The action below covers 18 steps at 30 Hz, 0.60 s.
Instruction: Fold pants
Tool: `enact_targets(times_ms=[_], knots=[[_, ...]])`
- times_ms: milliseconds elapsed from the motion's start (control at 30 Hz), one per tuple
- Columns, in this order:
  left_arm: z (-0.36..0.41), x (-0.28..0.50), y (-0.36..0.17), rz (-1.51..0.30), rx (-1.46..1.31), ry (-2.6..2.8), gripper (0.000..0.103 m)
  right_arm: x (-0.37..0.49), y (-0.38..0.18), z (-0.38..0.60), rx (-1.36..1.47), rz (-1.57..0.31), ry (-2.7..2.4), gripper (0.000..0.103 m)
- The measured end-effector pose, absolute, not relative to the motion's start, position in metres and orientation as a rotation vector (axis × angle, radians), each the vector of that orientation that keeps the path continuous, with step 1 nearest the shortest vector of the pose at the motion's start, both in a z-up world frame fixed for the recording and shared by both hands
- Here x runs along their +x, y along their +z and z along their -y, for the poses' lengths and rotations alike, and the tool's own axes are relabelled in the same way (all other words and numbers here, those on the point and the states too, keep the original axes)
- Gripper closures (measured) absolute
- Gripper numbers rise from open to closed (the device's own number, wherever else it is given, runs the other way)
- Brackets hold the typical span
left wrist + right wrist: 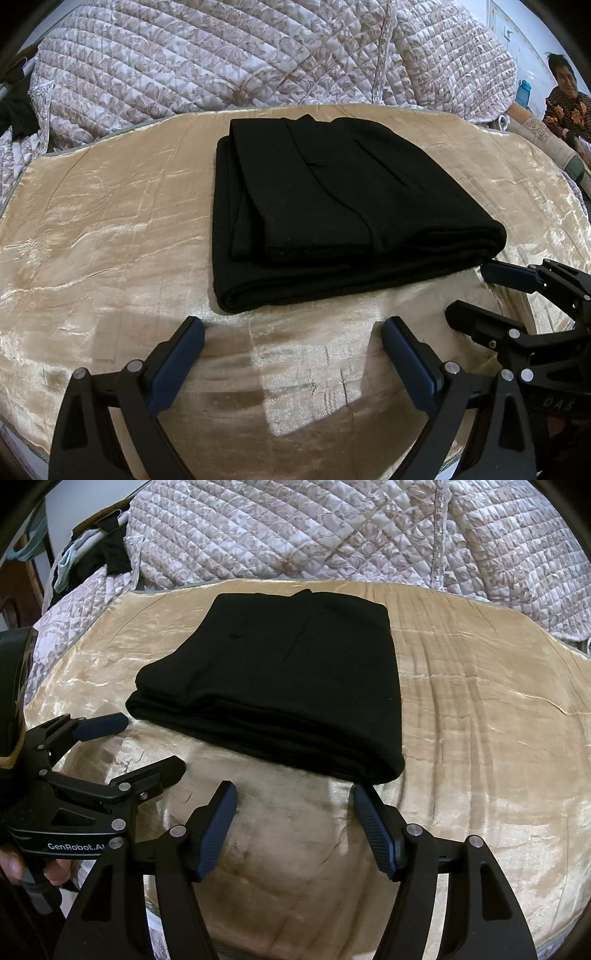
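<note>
Fingers on both tools are spread apart and hold nothing. The left gripper (293, 338) and the right gripper (293, 803) hang side by side over the shiny gold cloth (92, 221). Just past their tips lie the black pants (332, 206), folded into a neat stack. Nobody touches them, so the folding looks done. Behind the pants sits a puffy quilt (221, 55).
</note>
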<state>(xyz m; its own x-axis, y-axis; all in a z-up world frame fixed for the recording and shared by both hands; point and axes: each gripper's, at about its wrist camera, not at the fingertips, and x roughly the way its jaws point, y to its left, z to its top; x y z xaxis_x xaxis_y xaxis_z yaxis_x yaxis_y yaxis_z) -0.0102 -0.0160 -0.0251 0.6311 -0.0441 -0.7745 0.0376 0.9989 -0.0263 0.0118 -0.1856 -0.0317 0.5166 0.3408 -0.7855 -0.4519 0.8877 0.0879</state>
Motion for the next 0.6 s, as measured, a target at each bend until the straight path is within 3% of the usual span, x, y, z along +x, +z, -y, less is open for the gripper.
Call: enact_targets(times_ms=[600], knots=[[0.0153,-0.0100,-0.0256,-0.888,-0.006,-0.046,0.003,0.0112,-0.0322,0.1846,-0.135,-0.910,0.476,0.035]])
